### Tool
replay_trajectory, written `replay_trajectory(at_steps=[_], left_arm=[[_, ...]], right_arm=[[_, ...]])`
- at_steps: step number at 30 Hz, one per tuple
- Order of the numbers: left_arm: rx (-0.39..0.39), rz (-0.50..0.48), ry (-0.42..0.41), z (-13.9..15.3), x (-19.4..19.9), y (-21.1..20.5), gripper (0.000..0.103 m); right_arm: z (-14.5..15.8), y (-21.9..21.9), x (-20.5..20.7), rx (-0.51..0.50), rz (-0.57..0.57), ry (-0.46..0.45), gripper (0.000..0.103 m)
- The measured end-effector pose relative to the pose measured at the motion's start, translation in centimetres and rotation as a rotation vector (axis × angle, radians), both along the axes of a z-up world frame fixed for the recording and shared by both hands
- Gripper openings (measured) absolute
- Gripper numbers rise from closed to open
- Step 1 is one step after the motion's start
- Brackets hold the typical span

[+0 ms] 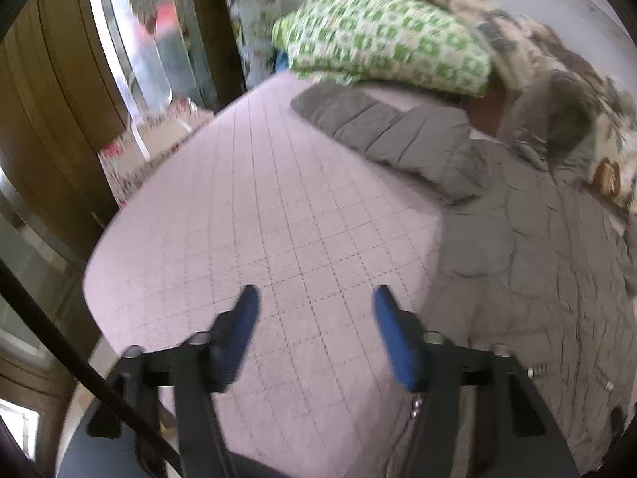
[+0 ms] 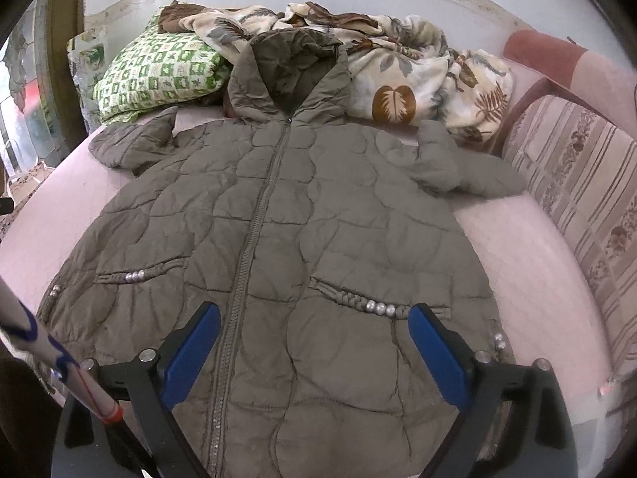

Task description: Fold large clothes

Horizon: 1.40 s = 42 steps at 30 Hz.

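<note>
- a bed [image 2: 529, 263] with a pale pink quilted cover is seen under everything; a striped, flowered cushion [image 2: 589, 183] is set along its right side.
- a grey-brown padded coat [image 2: 318, 215] is spread flat on the bed, front up, zipped, hood towards the wall, both sleeves laid outwards.
- a leaf-patterned blanket [image 2: 418, 75] is bunched behind the hood, and a green-checked pillow [image 2: 159, 71] is seen beside it on the left.
- the right gripper [image 2: 314, 314] is held above the coat's lower front, fingers spread wide, nothing between them.
- the left gripper [image 1: 314, 294] is held over the bare bed cover just beside the coat's edge; its fingers are apart and empty.
</note>
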<state>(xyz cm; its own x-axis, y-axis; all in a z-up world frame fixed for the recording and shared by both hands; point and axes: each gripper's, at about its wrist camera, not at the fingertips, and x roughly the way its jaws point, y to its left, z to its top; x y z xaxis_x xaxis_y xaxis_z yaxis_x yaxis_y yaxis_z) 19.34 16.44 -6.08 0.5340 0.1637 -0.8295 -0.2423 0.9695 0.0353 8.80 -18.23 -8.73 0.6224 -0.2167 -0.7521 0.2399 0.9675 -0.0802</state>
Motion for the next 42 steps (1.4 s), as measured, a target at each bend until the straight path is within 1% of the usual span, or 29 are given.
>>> replay_trajectory(at_steps=[2,3,5,8,10,16,19,23,26,31,36,38,41,42], left_arm=[[-0.048,0.031,0.026,-0.9,1.5,1.2,0.048],[-0.068,0.048,0.036,-1.4,2.2,1.9,0.048],[-0.090,0.073,0.053,-2.2,3.6,2.8,0.048],[-0.104,0.081,0.071,-3.2,5.8,3.4,0.048],[-0.127,0.090,0.083,-3.8,7.8,4.1,0.048],[-0.192,0.118,0.089,-5.4,13.3,4.2,0.048],[-0.201,0.129,0.092,-6.1,15.9,4.2,0.048],[-0.237,0.136,0.096,-7.0,19.0,4.3,0.048],[-0.266,0.158,0.100,-7.7,21.6,4.4,0.048],[-0.345,0.177,0.107,-8.7,25.2,4.5,0.048],[-0.453,0.217,0.091,-9.7,28.4,6.0,0.056],[-0.513,0.234,0.084,-10.3,29.8,6.7,0.062],[-0.562,0.230,0.087,-11.2,31.5,7.1,0.063],[-0.591,0.225,0.090,-11.7,32.2,7.3,0.063]], right_arm=[[-0.4,-0.3,0.5,0.009,-0.015,0.010,0.098],[-0.5,-0.5,0.6,0.012,-0.019,0.013,0.098],[-0.9,-0.8,1.1,0.016,-0.033,0.021,0.098],[-1.4,-1.2,1.4,0.022,-0.051,0.032,0.098],[-1.7,-1.5,1.7,0.022,-0.061,0.040,0.098],[-2.8,-2.3,2.5,0.033,-0.089,0.065,0.098],[-3.1,-2.6,2.7,0.041,-0.097,0.063,0.098],[-3.5,-2.9,3.2,0.047,-0.104,0.066,0.098],[-3.9,-3.2,3.6,0.053,-0.112,0.069,0.098],[-4.3,-3.9,4.5,0.053,-0.124,0.069,0.098],[-5.0,-4.5,5.3,0.042,-0.136,0.081,0.098],[-5.4,-4.9,5.5,0.038,-0.143,0.090,0.098],[-6.0,-5.4,5.8,0.040,-0.153,0.106,0.098],[-6.2,-5.6,5.9,0.042,-0.158,0.111,0.098]])
